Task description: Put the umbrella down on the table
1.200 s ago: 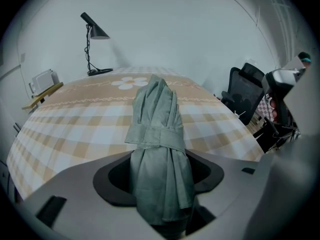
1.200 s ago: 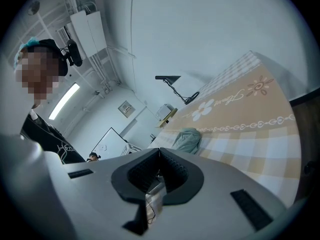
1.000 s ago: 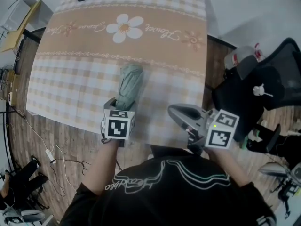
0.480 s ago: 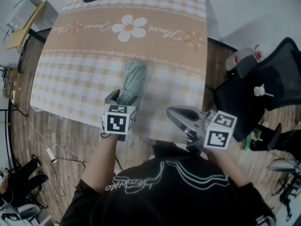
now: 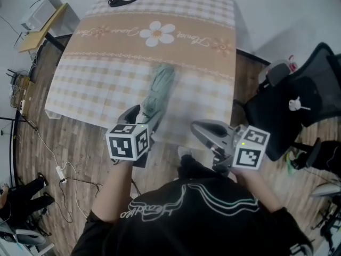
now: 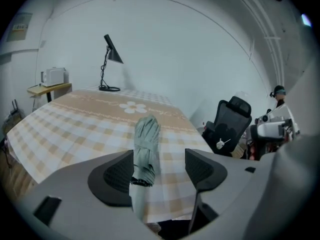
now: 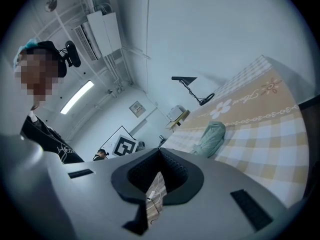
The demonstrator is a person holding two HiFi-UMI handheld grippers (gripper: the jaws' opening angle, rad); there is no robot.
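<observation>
The umbrella [image 5: 161, 87] lies flat on the bench [image 5: 90, 89], tip toward 12 o'clock. The left gripper [image 6: 159, 170] is wide open, with the handle end between its jaws, unpressed. Best drawn straight back toward 6 without nudging it. The right gripper [image 7: 159, 176] is closed and empty.

Head view: high, steeply down over bench [image 5: 96, 89] near edge. Left gripper view: low, close, facing far edge. Right gripper view: off near-right corner, tilted. Shared: umbrella [image 5: 161, 87], bench
</observation>
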